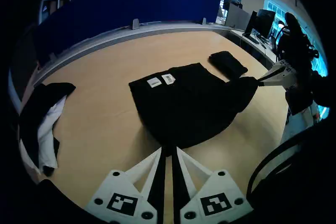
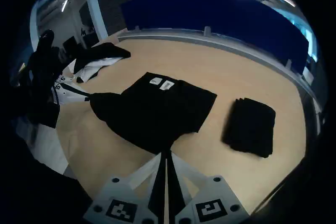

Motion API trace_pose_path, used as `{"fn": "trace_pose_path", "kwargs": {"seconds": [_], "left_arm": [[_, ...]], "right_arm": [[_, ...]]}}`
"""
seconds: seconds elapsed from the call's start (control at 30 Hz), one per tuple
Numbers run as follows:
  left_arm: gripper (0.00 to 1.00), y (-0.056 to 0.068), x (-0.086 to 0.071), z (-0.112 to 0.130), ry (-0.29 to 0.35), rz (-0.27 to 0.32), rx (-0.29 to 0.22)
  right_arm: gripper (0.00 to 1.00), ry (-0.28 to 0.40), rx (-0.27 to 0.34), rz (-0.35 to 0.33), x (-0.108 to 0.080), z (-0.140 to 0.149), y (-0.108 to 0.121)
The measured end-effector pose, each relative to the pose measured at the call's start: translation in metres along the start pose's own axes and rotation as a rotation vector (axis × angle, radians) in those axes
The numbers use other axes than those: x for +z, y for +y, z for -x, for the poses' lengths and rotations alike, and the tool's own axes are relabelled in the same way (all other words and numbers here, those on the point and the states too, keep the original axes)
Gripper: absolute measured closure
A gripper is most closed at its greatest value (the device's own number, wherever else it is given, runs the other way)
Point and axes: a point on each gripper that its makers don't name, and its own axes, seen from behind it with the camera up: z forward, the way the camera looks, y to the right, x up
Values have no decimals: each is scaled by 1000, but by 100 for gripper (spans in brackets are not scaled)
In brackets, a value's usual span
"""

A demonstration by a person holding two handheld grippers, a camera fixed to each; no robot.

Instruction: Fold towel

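Towel (image 1: 185, 106) of black cloth lies spread out near the middle of the wooden table (image 1: 105, 110). Two small white tags (image 1: 161, 80) sit on its far side. The left claw (image 1: 168, 148) is closed tight on one corner of the towel. The right claw (image 2: 166, 151) is closed tight on another corner, with both fingers pressing the cloth. The cloth is pulled out to a point at each held corner. A small folded black cloth (image 2: 250, 126) lies near the towel but does not touch it. A heap of black and white cloths (image 1: 42, 119) lies well apart, by one end of the table. A blue wall (image 1: 126, 5) runs along the far edge of the table.
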Motion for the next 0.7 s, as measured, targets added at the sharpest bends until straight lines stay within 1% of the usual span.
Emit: {"fn": "trace_pose_path", "kwargs": {"seconds": [0.23,0.37,0.57,0.7], "left_arm": [[90,5,-16,-9,15,0,-24],[91,8,-21,-11,20,3,-33],[91,10,-20,-11,20,6,-46],[91,8,-18,-14,20,4,-47]], "right_arm": [[98,2,-1,-6,-13,-7,-3],[98,6,0,-8,-19,-10,-5],[98,3,-2,-6,-18,-10,-5],[98,-2,-1,-9,-17,-10,-4]]}}
